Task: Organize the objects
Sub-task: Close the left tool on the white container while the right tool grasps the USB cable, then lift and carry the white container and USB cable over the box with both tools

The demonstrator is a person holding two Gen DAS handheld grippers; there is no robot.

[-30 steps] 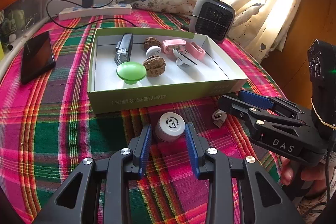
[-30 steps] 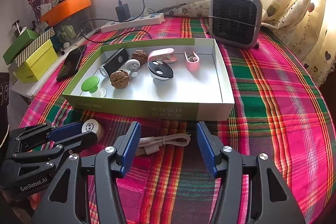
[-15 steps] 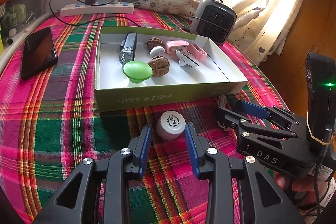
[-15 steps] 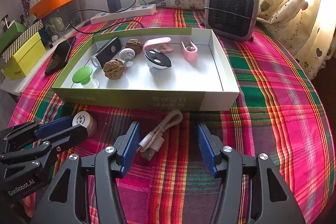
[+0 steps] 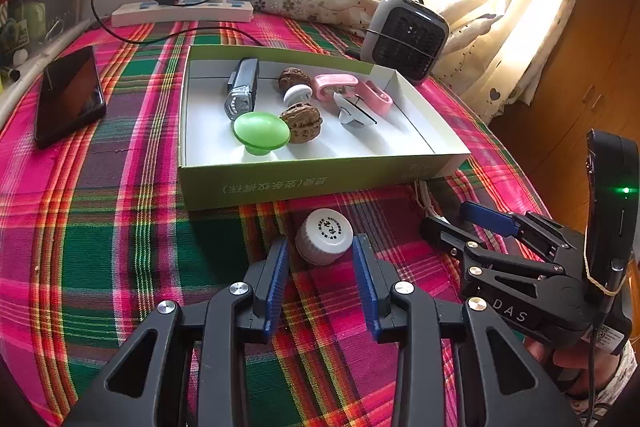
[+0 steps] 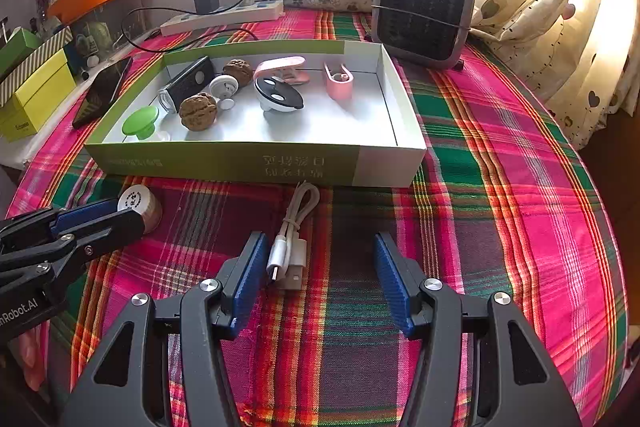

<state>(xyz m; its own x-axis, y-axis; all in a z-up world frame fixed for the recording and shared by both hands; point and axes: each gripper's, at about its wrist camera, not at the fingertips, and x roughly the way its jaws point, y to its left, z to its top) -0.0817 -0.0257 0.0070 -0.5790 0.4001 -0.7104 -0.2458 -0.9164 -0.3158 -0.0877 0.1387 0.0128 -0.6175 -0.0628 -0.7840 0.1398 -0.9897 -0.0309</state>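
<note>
Cap [image 5: 325, 235]: round, white | cable [image 6: 294, 227]: looped, white | cloth [image 6: 500, 187]: plaid

We list a shallow green-and-white cardboard box [image 6: 256, 157], open-topped, on the plaid cloth. Inside it we count a green mushroom-shaped knob [image 5: 261, 133], two walnuts [image 5: 301, 121], a small white knob [image 5: 297, 94], a dark bike light [image 5: 242, 93], two pink clips [image 6: 339, 80] and a black-and-white oval piece [image 6: 279, 95]. Outside, before its front wall, we note a white-capped small bottle [image 5: 325, 241] on its side and a bundled white USB cable [image 6: 289, 241].
</note>
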